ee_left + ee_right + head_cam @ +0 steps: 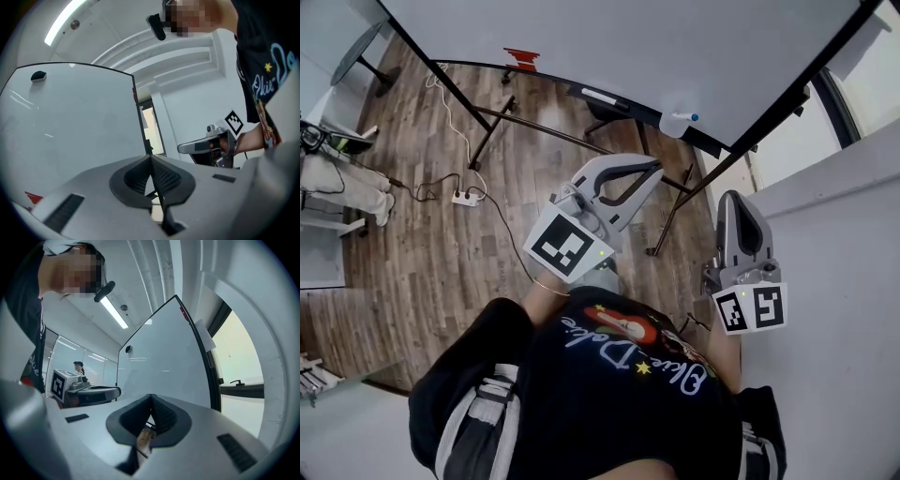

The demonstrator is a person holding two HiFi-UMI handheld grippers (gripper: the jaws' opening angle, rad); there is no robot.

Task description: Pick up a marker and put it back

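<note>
The grey plastic left gripper [151,160] has its jaws pressed together with nothing between them, at the lower centre of the left gripper view. The grey plastic right gripper [151,400] is closed the same way and is also empty. In the head view both sit near the middle of the frame, the left one just left of centre and the right one at centre right. Each is held out in front of the person's black printed T-shirt [609,394], and they are apart from each other. The white marker with a blue cap [681,117] lies along the lower edge of the large black-framed whiteboard [656,47], in the upper right of the head view and well apart from both grippers. A small red piece [522,58] sits on the same edge further left. A round black magnet [38,75] clings to the board at the upper left of the left gripper view. Below the board is brown wood-plank floor [441,272], with a white power strip [466,198] and its cables at centre left.
</note>
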